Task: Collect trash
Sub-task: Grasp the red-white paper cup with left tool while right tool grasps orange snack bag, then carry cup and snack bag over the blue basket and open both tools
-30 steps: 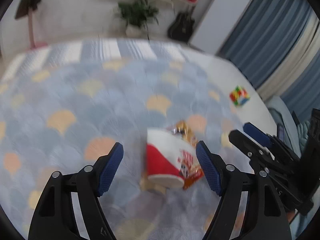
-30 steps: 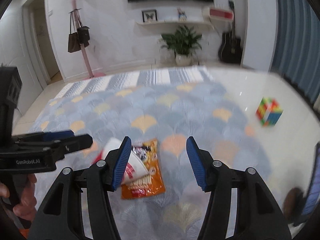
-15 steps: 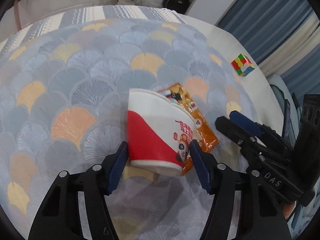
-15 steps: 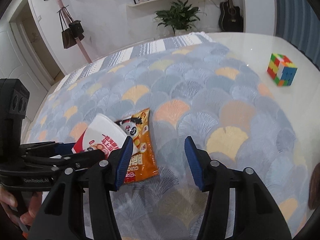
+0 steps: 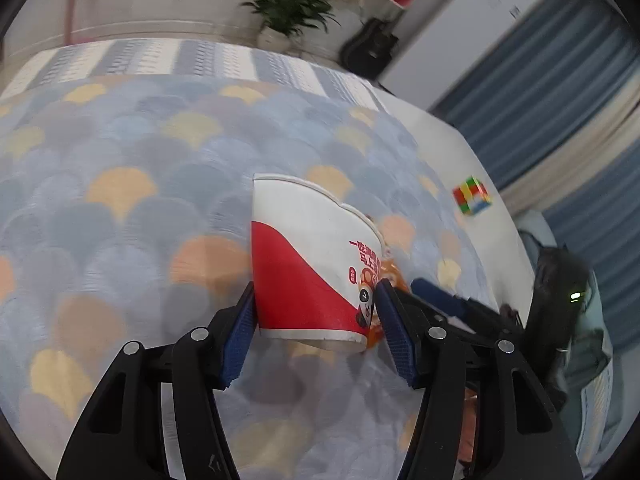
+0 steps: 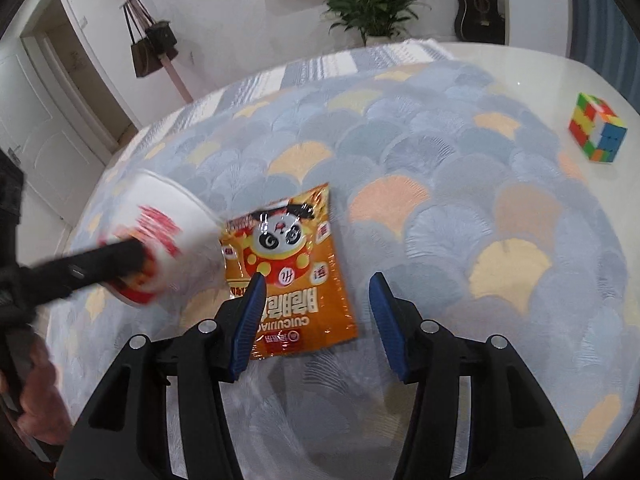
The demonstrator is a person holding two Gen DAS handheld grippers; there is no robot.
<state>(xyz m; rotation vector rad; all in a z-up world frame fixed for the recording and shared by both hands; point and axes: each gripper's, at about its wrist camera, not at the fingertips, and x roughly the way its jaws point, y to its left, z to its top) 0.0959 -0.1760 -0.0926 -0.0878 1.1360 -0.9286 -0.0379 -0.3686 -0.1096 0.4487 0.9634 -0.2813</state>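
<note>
My left gripper point(image 5: 316, 314) is shut on a red and white paper cup point(image 5: 308, 268), pads on both sides of its base, and holds it on its side above the rug. The cup point(image 6: 160, 240) and the left gripper show blurred at the left of the right wrist view. An orange snack packet point(image 6: 288, 276) with a panda print lies flat on the rug. My right gripper point(image 6: 316, 312) is open just above its near end, the left pad over the packet. In the left wrist view only an orange corner of the packet point(image 5: 394, 276) shows behind the cup.
A patterned blue and orange rug point(image 6: 460, 208) covers the floor. A coloured puzzle cube point(image 6: 596, 132) sits on the bare white floor at the right. A plant point(image 6: 376, 8), a guitar point(image 6: 478, 16) and a coat stand with bags point(image 6: 154, 44) stand along the far wall.
My left gripper closed on the cup and lifted it off the packet, to the left. My right gripper moved down and forward over the packet, staying open.
</note>
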